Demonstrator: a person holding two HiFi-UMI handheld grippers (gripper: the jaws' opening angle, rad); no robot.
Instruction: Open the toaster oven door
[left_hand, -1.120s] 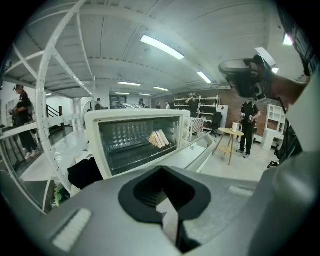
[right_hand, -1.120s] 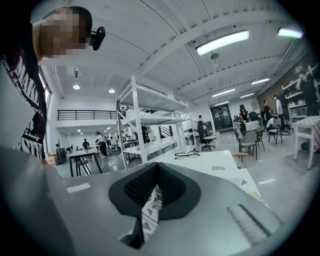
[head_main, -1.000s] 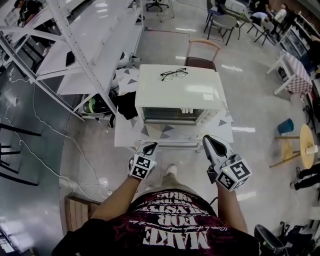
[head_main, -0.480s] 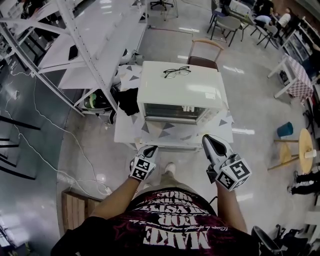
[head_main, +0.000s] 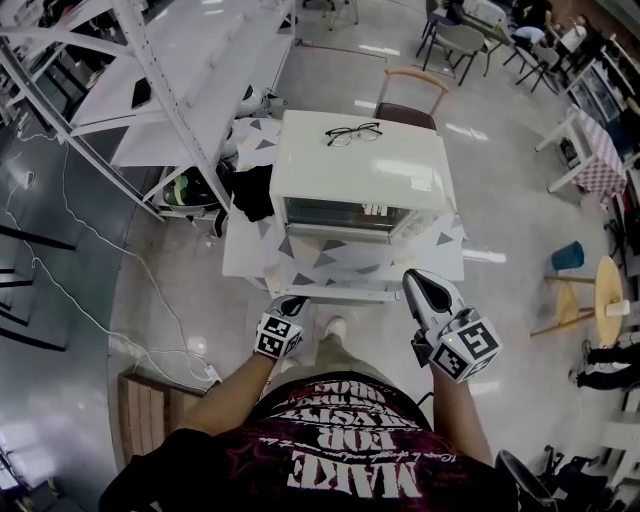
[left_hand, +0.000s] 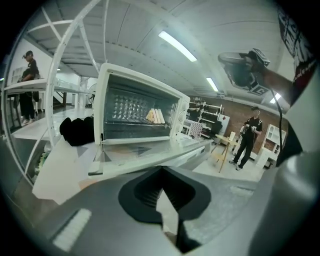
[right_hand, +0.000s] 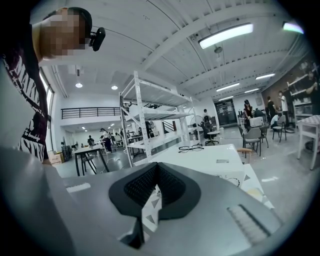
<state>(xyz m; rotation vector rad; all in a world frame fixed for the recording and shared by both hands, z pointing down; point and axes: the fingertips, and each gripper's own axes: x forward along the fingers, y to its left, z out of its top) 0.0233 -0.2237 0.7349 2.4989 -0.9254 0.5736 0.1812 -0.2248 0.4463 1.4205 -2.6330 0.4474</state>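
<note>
A white toaster oven stands on a small table with a triangle-patterned cover, directly ahead of me. Its glass door lies folded down flat toward me, and the inside shows a rack with pale food. The door's white handle bar is at the table's near edge. My left gripper is shut and holds nothing, just short of that bar. My right gripper is also shut and holds nothing, near the table's right front corner. Eyeglasses lie on the oven's top.
A white metal shelving rack stands at the left, with a black bundle beside the oven. A chair is behind the table. A wooden pallet lies at lower left, a round stool and a blue bin at right. People stand farther off.
My left gripper has drawn back and dropped slightly from the table's edge. The right gripper has barely moved. The oven door lies down in all frames.
</note>
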